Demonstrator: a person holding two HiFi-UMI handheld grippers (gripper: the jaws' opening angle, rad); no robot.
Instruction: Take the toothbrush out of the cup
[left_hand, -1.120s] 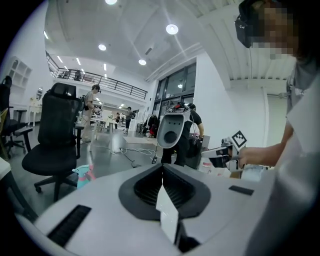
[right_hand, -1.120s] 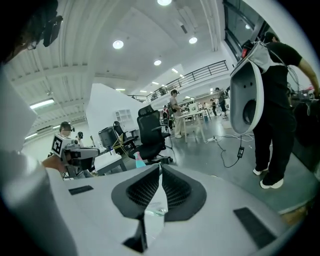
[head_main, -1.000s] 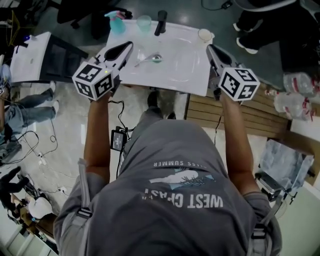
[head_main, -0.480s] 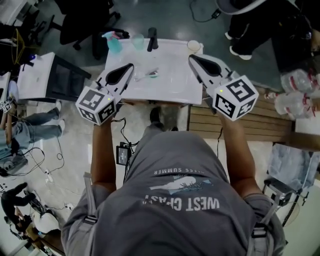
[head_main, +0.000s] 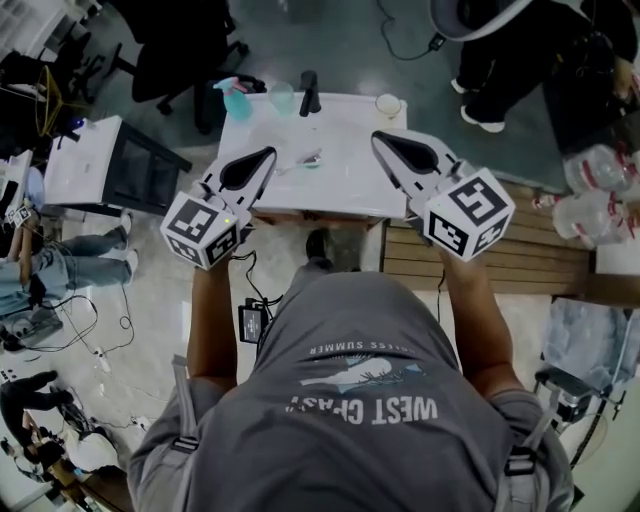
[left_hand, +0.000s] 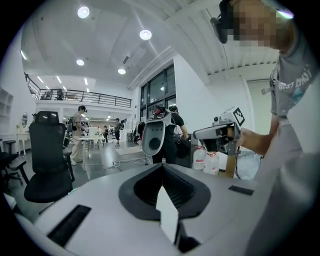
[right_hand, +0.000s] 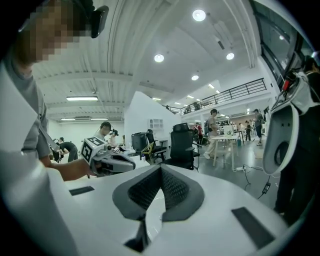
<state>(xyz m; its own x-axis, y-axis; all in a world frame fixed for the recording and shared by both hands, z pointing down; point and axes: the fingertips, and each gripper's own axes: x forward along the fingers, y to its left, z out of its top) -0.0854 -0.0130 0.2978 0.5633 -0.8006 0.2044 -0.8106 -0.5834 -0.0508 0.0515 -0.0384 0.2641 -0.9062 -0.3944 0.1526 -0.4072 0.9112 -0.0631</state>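
In the head view a toothbrush (head_main: 303, 160) lies flat in the white basin (head_main: 345, 185), beside the drain. A clear greenish cup (head_main: 281, 96) stands at the basin's back edge and a small white cup (head_main: 388, 104) at the back right corner; I see nothing in either. My left gripper (head_main: 268, 153) hovers over the basin's left side, shut and holding nothing. My right gripper (head_main: 378, 139) hangs over the right side, also shut and bare. In the left gripper view the gripper (left_hand: 162, 167) looks level across the room; the right gripper (right_hand: 160, 169) does the same in its own view.
A teal spray bottle (head_main: 232, 97) and a black tap (head_main: 309, 92) stand at the basin's back edge. A white cabinet (head_main: 95, 165) is to the left, a wooden pallet (head_main: 520, 250) and water bottles (head_main: 600, 200) to the right. People and office chairs (left_hand: 47, 160) fill the room.
Both grippers have lifted off the basin and drawn back toward the person. The right one has rolled and left the white cup's side. The toothbrush has stayed in the basin.
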